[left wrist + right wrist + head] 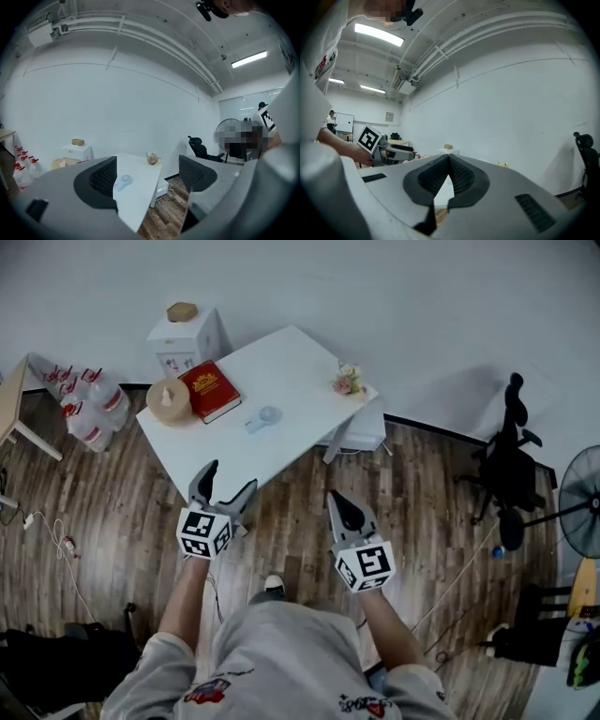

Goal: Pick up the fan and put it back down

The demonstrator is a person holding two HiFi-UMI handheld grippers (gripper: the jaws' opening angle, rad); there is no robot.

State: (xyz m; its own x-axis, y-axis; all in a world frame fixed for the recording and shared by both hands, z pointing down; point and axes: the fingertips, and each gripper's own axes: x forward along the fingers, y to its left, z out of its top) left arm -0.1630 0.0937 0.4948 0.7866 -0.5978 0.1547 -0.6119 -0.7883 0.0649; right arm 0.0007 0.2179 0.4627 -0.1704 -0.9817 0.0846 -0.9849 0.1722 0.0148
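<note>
Fan (263,418) seemingly flat | left gripper (231,476) forward, agape | right gripper (337,497) forward, pinched

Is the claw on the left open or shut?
Open. On the left gripper the jaws stand well apart; the white table and fan show through the gap, nothing held.

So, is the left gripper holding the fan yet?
No, the fan lies on the white table, while the left gripper has its jaws apart with nothing between them.
</note>
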